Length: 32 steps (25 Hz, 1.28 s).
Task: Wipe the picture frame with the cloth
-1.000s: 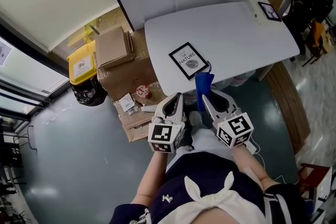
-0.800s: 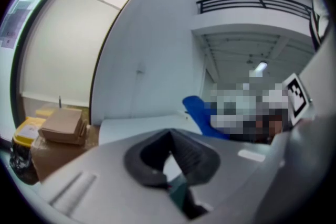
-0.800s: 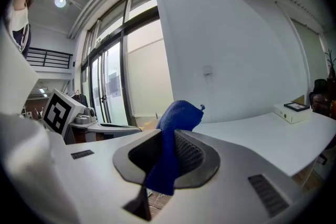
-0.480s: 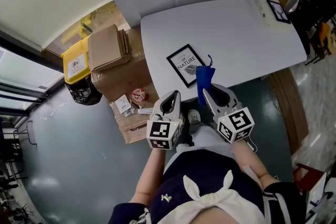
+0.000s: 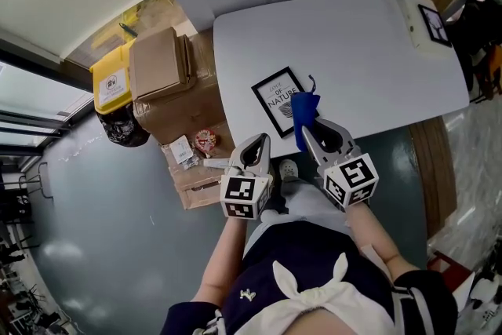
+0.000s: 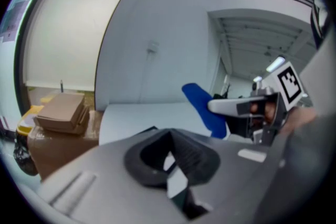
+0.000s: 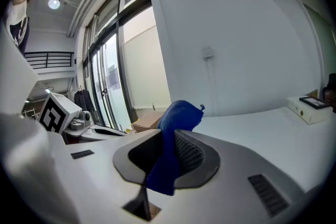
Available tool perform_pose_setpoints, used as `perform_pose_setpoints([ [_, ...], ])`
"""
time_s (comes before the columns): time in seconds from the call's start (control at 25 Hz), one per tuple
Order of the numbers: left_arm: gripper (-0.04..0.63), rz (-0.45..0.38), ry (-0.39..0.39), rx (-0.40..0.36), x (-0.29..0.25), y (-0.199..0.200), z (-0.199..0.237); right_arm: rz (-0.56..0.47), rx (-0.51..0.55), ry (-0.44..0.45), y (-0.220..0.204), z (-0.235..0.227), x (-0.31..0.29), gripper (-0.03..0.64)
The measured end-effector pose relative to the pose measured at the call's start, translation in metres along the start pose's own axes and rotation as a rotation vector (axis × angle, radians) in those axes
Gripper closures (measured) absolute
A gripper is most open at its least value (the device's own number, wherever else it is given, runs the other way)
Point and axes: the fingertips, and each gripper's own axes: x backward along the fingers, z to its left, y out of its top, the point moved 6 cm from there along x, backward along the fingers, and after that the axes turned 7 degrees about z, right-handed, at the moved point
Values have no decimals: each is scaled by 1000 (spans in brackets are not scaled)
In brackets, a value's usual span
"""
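Right hand-held gripper (image 7: 165,152) has its jaws clamped on the blue cloth (image 7: 176,115). The fabric is pinched between the pads, a tuft sticks up past the tips and a short tail hangs back toward the camera. From the head view the cloth (image 5: 304,107) stands up off the front of the right hand-held gripper (image 5: 308,129), reaching out over the near edge of the counter (image 5: 361,51).

The picture frame (image 5: 278,99) lies flat on the counter just ahead of that gripper and a touch to its left. It has a black border with white print inside, and it is turned at an angle. The cloth's upper end overlaps the frame's near right corner in the head view. Whether it actually touches the frame, I can't tell.

Left hand-held gripper (image 5: 260,142) sits beside its partner, short of the counter's edge, with the frame ahead of it and to the right. Its own view shows the left hand-held gripper (image 6: 170,139) with jaws together and nothing held between them. The cloth (image 6: 205,107) and the other gripper show off to its right.

Off to the left of the left gripper, down on the floor, there are cardboard boxes (image 5: 161,67) and a yellow bin (image 5: 111,84). Far out beyond the right gripper, a white box (image 5: 423,21) rests at the counter's far corner.
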Motion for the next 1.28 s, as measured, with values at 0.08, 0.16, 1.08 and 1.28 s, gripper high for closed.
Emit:
perform_pose_setpoints([
  [0.08,594,13,6,10,-9,0,3,15,7,16,1,-7,-9,546],
  [0.16,594,26,13,19,-18,0,6,23,18,24,2,-15,-18,546],
  [1.08,594,162,90,110,-101,-31,35,134,152,202,-6,-61,-114,546],
  [1.28,594,187,99,127,-114,-39,45,171,200,260,-10,-57,-134,546],
])
